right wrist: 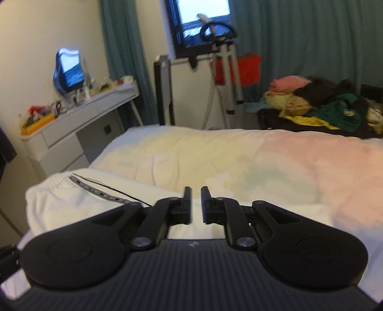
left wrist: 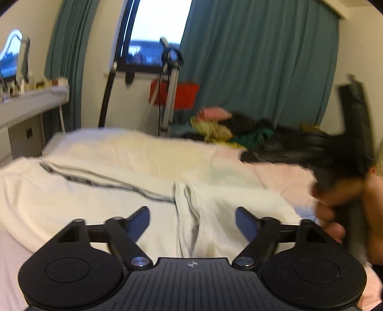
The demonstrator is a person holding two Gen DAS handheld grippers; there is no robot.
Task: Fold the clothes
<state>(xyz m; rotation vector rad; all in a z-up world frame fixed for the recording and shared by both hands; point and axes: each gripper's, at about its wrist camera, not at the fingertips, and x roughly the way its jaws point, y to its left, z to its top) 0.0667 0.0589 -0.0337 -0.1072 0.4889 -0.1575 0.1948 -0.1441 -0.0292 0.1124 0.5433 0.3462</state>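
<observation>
right tool motion-blurred, white pants cut off at left edge, far clothes pile indistinct

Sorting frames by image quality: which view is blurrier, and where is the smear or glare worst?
Left wrist view: motion blur overall, worst on the right gripper and right hand; white trousers soft. Right wrist view: sharper, mild blur; window blown out, straight edges bowed by the fisheye.

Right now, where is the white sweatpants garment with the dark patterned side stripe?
The white sweatpants lie flat on the pale bed cover, just beyond the open left gripper; in both wrist views they spread left, toward the white desk.
</observation>
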